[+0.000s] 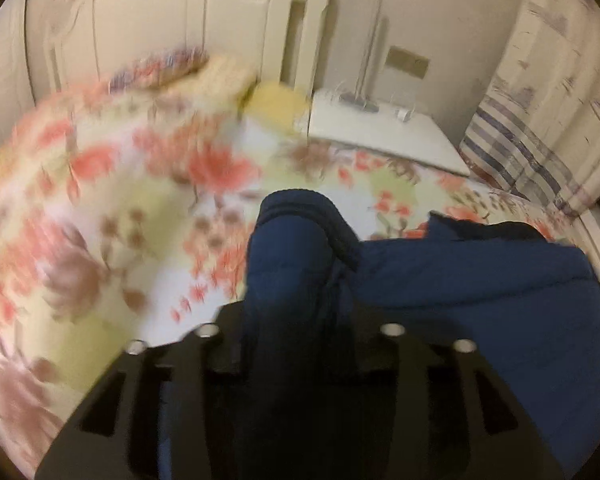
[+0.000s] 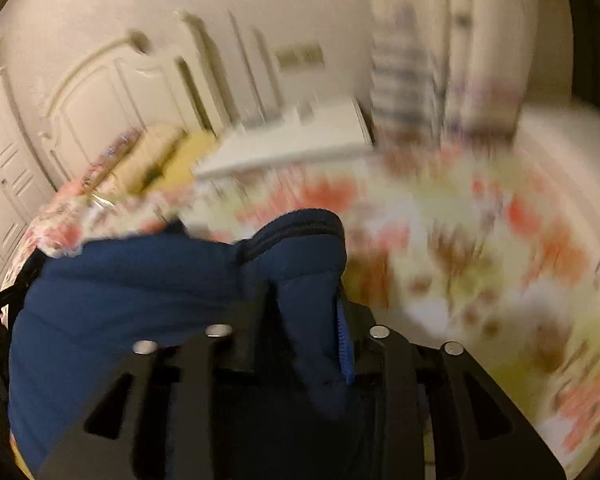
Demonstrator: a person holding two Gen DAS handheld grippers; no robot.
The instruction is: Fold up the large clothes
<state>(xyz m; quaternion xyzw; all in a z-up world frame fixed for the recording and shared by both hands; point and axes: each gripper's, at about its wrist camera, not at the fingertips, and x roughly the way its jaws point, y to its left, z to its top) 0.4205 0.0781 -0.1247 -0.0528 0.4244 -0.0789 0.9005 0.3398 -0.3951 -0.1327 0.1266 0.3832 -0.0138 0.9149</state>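
A dark blue padded jacket (image 1: 480,292) hangs between my two grippers above a floral bedspread (image 1: 112,208). My left gripper (image 1: 296,320) is shut on a bunched fold of the jacket, which bulges up between its black fingers. My right gripper (image 2: 304,324) is shut on another fold of the same jacket (image 2: 132,292), near a blue zipper edge (image 2: 346,344). The jacket spreads right in the left wrist view and left in the right wrist view. Both views are blurred by motion.
The floral bedspread (image 2: 480,240) covers a bed with a cream carved headboard (image 1: 140,32). A white bedside table (image 1: 384,132) stands at the bed's far side. Striped curtains (image 1: 540,112) hang at the right. Yellow pillows (image 1: 276,104) lie by the headboard.
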